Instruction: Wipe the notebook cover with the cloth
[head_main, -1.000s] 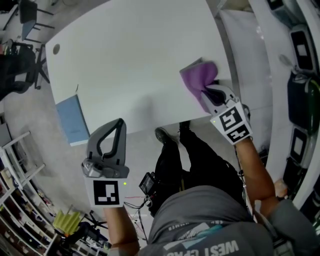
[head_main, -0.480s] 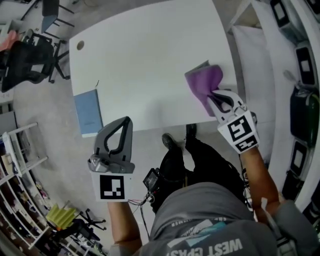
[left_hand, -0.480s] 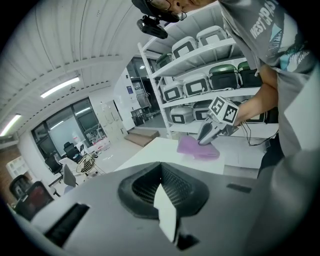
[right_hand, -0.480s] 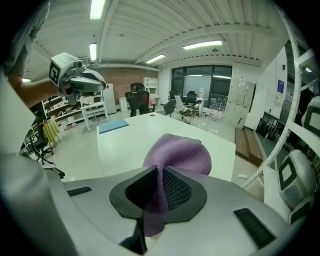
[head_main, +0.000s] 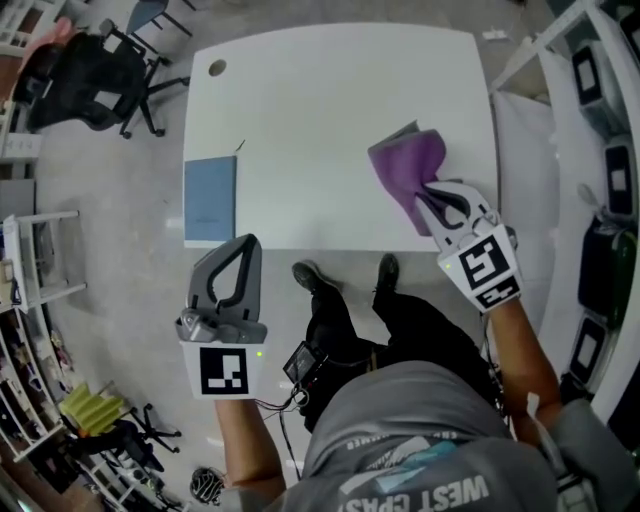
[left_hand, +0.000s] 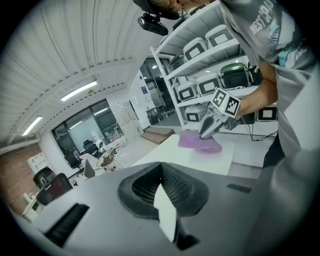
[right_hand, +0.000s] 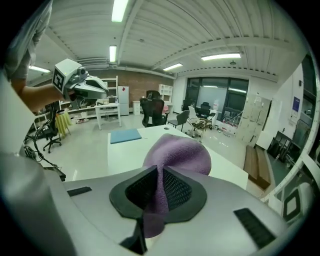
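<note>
A blue notebook lies flat at the left edge of the white table; it also shows far off in the right gripper view. A purple cloth rests bunched near the table's front right edge. My right gripper is shut on its near corner, and the cloth bulges out past the jaws. My left gripper hangs off the table over the floor, below the notebook, shut with nothing in it. The left gripper view catches the right gripper on the cloth.
A cable hole sits near the table's far left corner. A black office chair stands beyond the table on the left. Shelves with bins run along the right. The person's shoes stand at the table's front edge.
The head view has shifted, so the whole table and notebook now show. The right gripper keeps its hold on the cloth at the same spot. The left gripper stays off the table.
</note>
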